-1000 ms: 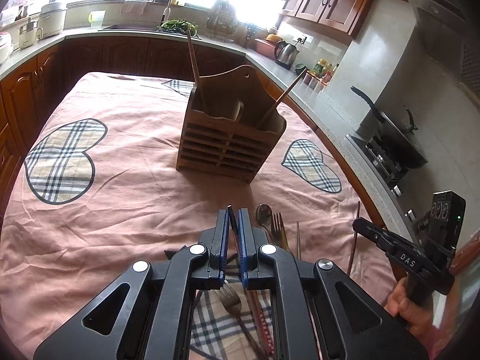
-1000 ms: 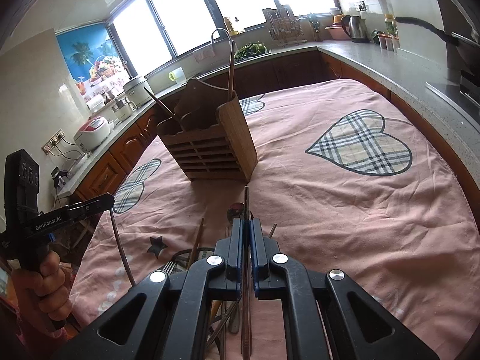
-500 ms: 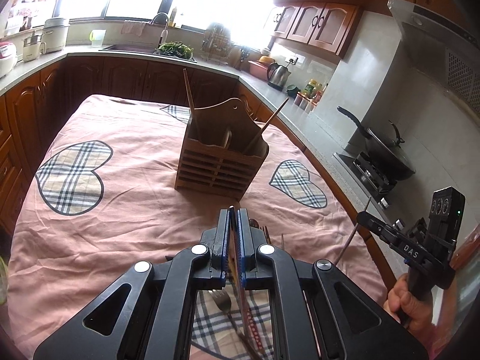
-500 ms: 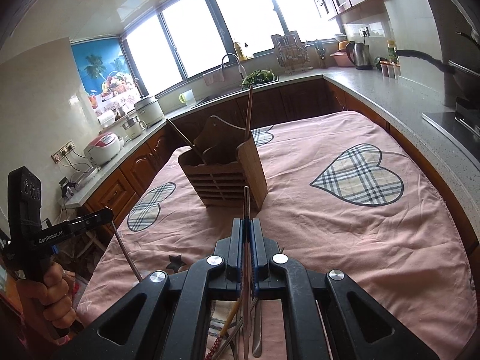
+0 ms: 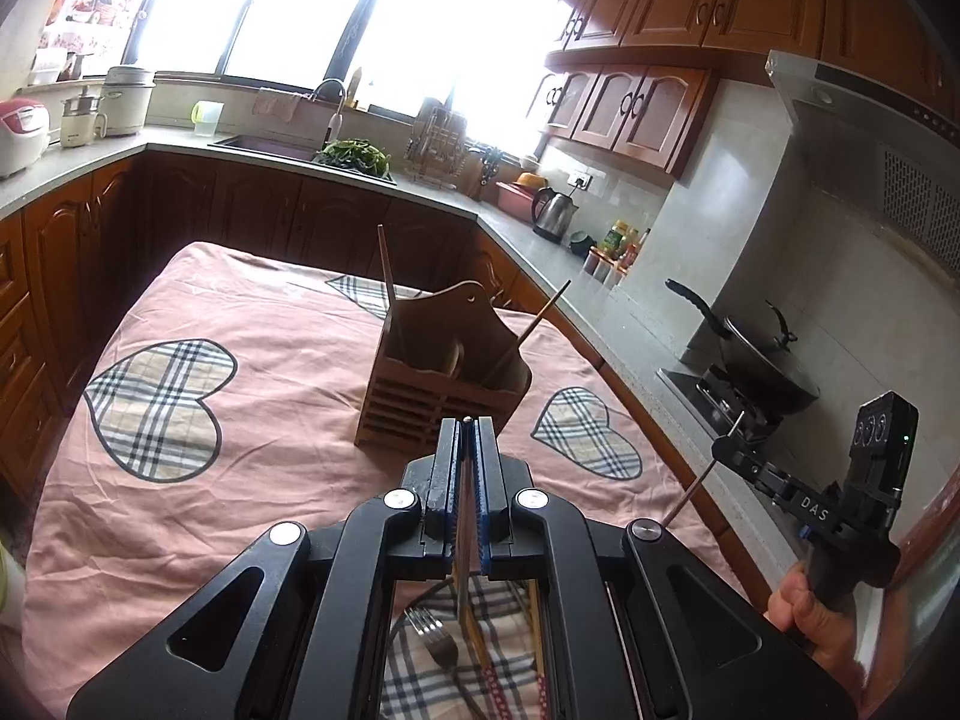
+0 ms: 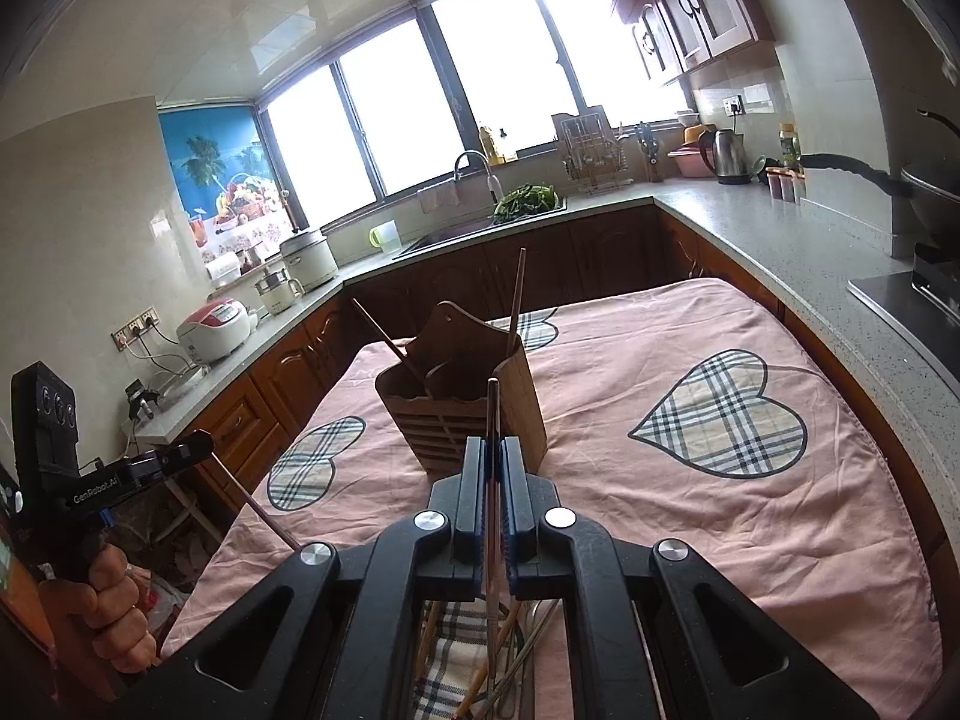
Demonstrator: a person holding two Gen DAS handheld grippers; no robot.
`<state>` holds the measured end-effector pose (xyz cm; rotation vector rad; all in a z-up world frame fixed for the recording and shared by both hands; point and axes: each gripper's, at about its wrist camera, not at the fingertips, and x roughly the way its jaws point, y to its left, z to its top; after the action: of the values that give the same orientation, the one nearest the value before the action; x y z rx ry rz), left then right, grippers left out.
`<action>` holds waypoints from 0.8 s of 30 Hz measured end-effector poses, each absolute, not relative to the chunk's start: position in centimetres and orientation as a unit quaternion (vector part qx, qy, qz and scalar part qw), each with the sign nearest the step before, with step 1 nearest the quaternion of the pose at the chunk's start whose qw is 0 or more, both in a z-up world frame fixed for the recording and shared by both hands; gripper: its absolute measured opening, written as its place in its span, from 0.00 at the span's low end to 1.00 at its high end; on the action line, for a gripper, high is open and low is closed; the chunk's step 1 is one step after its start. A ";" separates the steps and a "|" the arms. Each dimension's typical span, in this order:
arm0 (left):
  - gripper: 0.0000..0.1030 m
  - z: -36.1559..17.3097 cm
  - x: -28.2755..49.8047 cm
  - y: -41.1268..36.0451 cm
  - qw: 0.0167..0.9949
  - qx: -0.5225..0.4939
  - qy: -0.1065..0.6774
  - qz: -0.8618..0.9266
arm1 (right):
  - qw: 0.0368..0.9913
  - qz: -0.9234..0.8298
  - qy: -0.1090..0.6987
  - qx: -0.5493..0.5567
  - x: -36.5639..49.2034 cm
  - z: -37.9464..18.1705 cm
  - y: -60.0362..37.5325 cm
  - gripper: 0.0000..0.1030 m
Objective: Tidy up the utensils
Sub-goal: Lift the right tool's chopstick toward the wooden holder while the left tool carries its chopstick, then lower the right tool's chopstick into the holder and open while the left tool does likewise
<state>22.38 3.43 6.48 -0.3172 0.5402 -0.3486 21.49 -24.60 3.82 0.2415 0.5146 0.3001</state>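
Observation:
A slatted wooden utensil holder point(image 5: 420, 402) stands on the pink cloth point(image 5: 270, 438), with two chopsticks and a spoon handle sticking out of it. My left gripper point(image 5: 467, 429) hangs above the cloth, short of the holder, shut on a thin chopstick point(image 5: 462, 564) that runs down between its pads. To its right, my right gripper point(image 5: 726, 449) pinches another chopstick point(image 5: 690, 495). In the right wrist view the right gripper point(image 6: 492, 447) is shut on its chopstick point(image 6: 492, 402), tip toward the holder point(image 6: 522, 414). The left gripper point(image 6: 204, 447) appears at the left.
Under the grippers lie a fork point(image 5: 435, 642) and several loose chopsticks and utensils point(image 6: 498, 660) on a plaid heart patch. Brown cabinets and a grey counter ring the table. A wok point(image 5: 762, 366) sits on the stove at the right, and the sink point(image 6: 480, 228) lies beyond.
Both grippers have risen from the utensil pile, each carrying a chopstick off the cloth. The views tilted upward, and the holder now sits lower in them.

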 end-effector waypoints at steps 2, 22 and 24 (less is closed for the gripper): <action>0.03 6.7 22.5 3.7 0.938 -0.160 0.258 -0.169 | 0.950 0.147 0.246 0.121 21.7 4.1 -24.6 0.04; 0.03 13.5 28.1 6.6 0.963 -0.188 0.133 -0.141 | 0.970 0.144 0.140 0.138 28.4 9.3 -23.2 0.04; 0.03 14.1 29.3 6.8 0.964 -0.189 0.125 -0.138 | 0.973 0.139 0.125 0.136 29.4 10.0 -23.0 0.04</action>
<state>29.33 6.77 14.14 -0.3819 0.2522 -0.2784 29.37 -22.96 9.96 0.2740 0.2514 0.2809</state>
